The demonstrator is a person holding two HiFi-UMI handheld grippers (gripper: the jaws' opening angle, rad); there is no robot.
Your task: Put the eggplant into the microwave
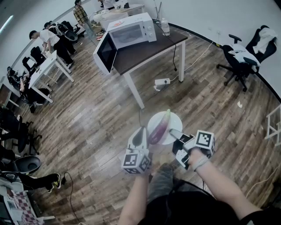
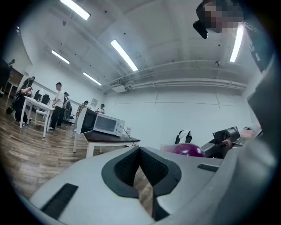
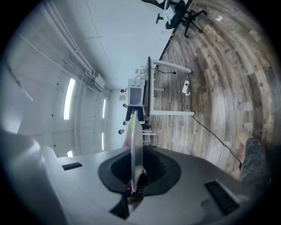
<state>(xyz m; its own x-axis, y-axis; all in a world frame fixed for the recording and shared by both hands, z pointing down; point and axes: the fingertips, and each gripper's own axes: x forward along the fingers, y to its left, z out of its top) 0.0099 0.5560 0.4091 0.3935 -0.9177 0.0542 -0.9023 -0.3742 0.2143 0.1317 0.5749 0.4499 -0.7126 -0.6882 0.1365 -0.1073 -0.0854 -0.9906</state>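
Head view: seemingly glossy eggplant; plate

Bright, even light from ceiling strip lights, faint shadows, pale glare on the floor — heavy fisheye bending, dark vignetted corners.

A dark table bears the white microwave (its door open).

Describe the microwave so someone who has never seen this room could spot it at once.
Across the wooden floor, near the far wall, stands a dark-topped table on white legs. The microwave sits at its left end: a white box beside a clear bottle, the only thing there with a door swung wide open.
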